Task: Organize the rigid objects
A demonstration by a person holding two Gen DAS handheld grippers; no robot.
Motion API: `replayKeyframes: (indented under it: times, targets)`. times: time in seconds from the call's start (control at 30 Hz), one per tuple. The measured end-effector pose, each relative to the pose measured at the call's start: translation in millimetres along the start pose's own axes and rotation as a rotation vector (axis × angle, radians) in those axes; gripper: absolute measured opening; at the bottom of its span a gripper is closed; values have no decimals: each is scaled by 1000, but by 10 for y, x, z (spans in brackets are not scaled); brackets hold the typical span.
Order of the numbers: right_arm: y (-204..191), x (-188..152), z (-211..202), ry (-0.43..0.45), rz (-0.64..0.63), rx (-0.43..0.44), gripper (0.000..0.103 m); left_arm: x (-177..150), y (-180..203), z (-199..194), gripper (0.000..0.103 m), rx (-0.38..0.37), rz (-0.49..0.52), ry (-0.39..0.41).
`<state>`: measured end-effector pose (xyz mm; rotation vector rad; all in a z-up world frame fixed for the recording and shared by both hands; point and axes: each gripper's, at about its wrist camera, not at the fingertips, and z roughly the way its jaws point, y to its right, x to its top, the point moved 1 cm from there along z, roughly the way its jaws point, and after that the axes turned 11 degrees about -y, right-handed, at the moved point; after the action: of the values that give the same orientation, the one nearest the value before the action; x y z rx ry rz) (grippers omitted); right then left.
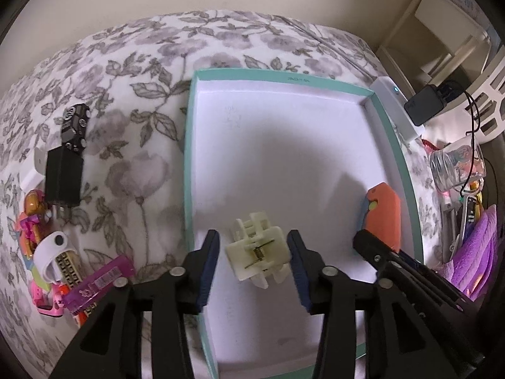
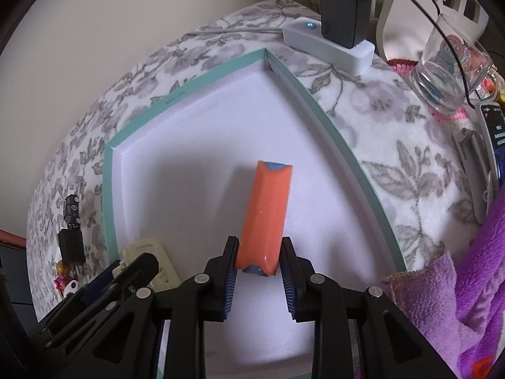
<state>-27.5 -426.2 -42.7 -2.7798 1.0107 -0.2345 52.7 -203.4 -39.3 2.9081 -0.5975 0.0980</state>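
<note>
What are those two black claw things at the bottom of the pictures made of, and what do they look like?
Both are handheld tongs of matte black plastic. Each of the left tongs and the right tongs has two angular arms with triangular cut-outs, joined by round silver pins. The fingertips carry dark blue ribbed pads. No cables, markings, hands or sleeves show.

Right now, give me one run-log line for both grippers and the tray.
left gripper: open around cream clip | right gripper: shut on orange block | both over teal tray | loose toys remain outside

Floral blanket point(image 1: 132, 145) carries teal box lid point(image 1: 188, 145), toys point(image 1: 47, 246), glass point(image 2: 448, 72)
</note>
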Motion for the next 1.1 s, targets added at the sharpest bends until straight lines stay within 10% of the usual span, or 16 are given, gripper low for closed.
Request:
replayKeyframes:
  times: [1.1]
  targets:
    - [-470, -223, -472, 144, -197, -75, 82, -261, -962, -826, 92, 33, -290, 202]
